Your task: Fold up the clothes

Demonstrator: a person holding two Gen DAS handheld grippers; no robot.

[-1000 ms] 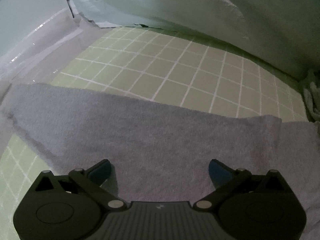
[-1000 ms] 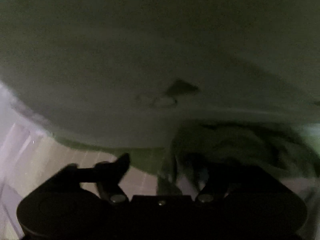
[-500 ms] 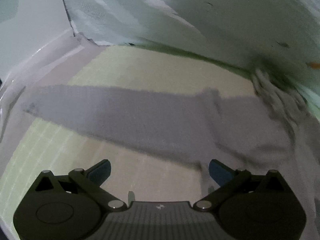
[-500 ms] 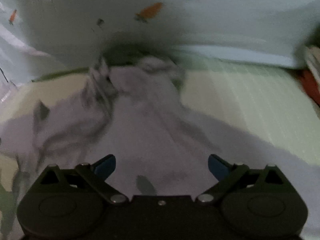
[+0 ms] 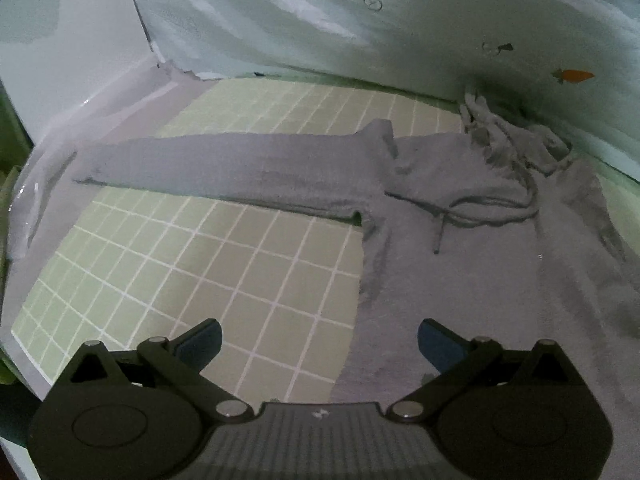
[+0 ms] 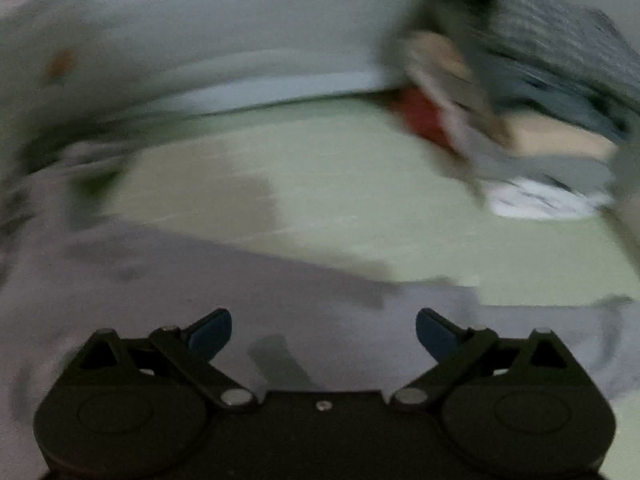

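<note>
The left gripper [image 5: 319, 340] is spread wide and holds nothing; its blue fingertips [image 5: 202, 338] hover above the green grid mat [image 5: 224, 264]. The grey hoodie [image 5: 500, 280] lies flat on the mat beyond the right fingertip, one sleeve [image 5: 240, 168] extended across the mat's far half and the bunched hood [image 5: 512, 140] and drawstring [image 5: 444, 220] farther back. The right gripper [image 6: 323, 330] is likewise spread wide and empty, over grey hoodie fabric [image 6: 160, 280]. A blurred clothes pile [image 6: 520, 120] sits at the mat's far edge.

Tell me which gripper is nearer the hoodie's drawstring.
Left, probably. The left gripper faces the drawstring just ahead; the right gripper hovers over plain grey fabric, with no drawstring in its blurred view.
</note>
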